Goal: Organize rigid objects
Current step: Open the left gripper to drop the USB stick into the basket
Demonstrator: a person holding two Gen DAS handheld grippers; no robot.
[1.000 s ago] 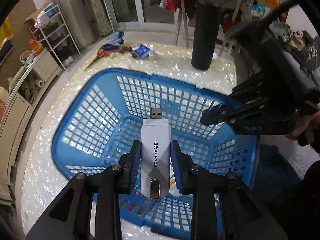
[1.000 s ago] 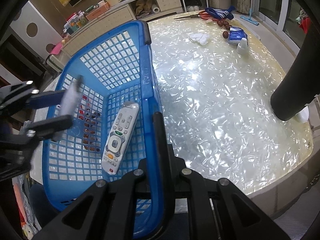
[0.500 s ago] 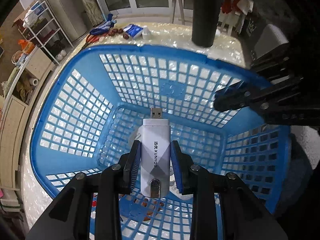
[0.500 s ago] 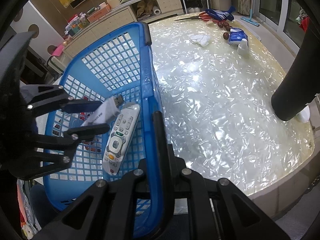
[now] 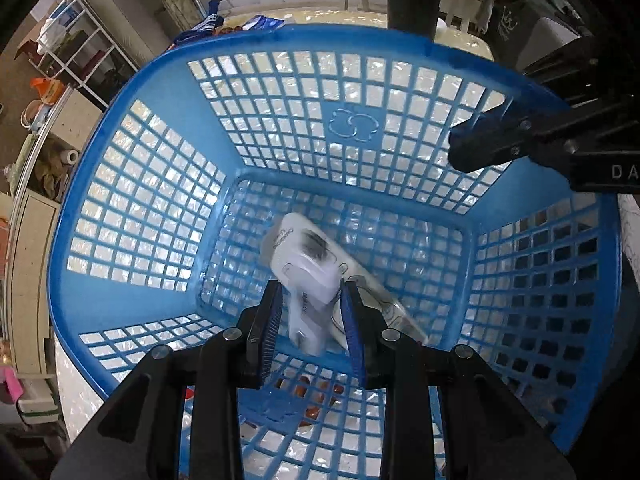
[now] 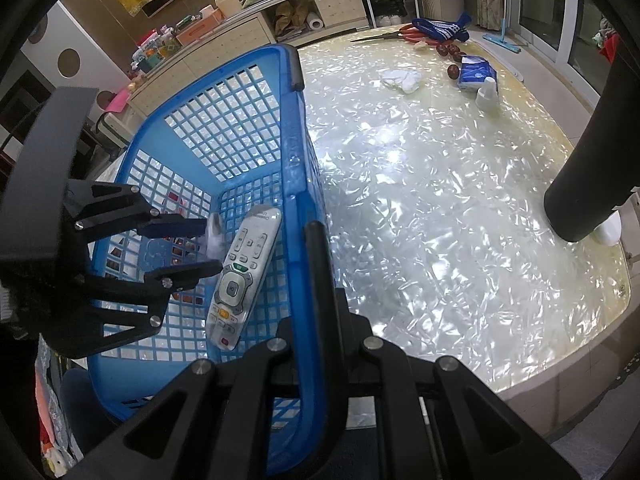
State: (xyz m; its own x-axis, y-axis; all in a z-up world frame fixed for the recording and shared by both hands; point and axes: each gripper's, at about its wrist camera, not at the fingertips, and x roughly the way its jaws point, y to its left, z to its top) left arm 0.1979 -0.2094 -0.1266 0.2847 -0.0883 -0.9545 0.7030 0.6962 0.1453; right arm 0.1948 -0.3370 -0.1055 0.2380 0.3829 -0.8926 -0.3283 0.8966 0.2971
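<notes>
Left gripper [image 5: 312,312] jaws stood apart, blue pads [image 5: 273,320] clear of the white USB stick [image 5: 310,300], which showed blurred between them, apparently loose, above the remote control [image 6: 240,276]. Hung inside the blue basket [image 5: 132,312], over its floor. Remote control lay flat on the basket floor along the wall nearest the right gripper [image 6: 316,288]. Right gripper jaws were clamped on the basket rim [image 6: 294,148], one finger [image 6: 320,264] outside the wall. Basket stood on the pearly table [image 6: 440,208]. Farther across the table: tissue pack [image 6: 476,72], white cloth [image 6: 402,79], scissors [image 6: 400,34], black cylinder [image 6: 588,176].
</notes>
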